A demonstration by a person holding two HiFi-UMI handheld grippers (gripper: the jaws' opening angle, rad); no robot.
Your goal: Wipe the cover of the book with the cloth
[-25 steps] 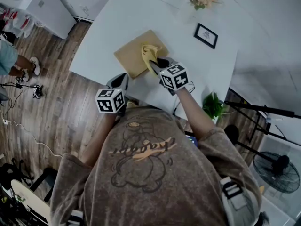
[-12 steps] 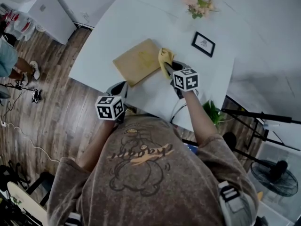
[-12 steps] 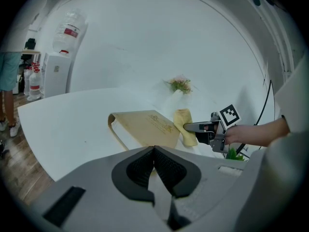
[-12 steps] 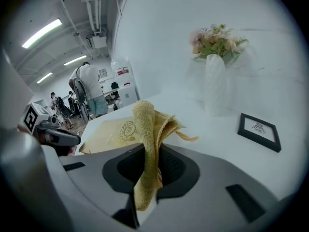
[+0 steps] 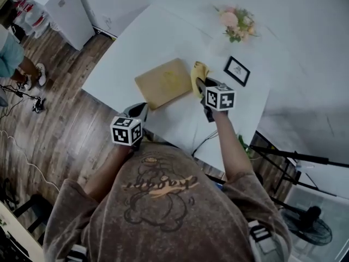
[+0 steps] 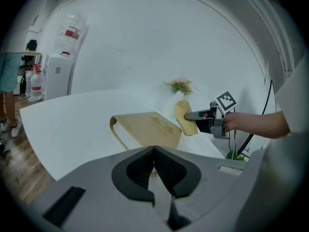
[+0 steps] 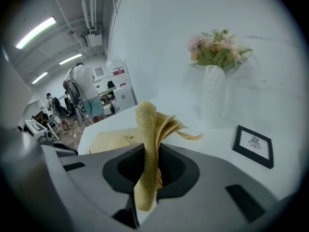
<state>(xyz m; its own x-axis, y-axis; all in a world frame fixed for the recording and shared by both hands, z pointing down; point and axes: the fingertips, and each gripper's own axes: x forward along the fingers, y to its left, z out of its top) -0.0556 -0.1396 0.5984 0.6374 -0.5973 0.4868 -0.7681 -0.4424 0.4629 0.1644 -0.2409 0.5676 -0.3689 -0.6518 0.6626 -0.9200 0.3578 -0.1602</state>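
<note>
The right gripper (image 7: 147, 164) has its jaws clamped on a folded yellow cloth (image 7: 147, 144), which stands up between them with loose folds fanning out at the top. In the head view this gripper (image 5: 200, 83) holds the cloth (image 5: 198, 71) just beside the right edge of the tan book (image 5: 163, 82); whether cloth and cover touch cannot be told. The book lies closed and flat on the white table (image 5: 131, 42), its cover facing up. The left gripper (image 6: 154, 151) has its jaws pressed together with nothing between them, and sits at the table's near edge (image 5: 142, 107), apart from the book (image 6: 147, 129). Beyond the cloth, a framed picture (image 7: 254, 145) lies on the table near a white vase (image 7: 214, 100) of flowers (image 7: 218, 47).
</note>
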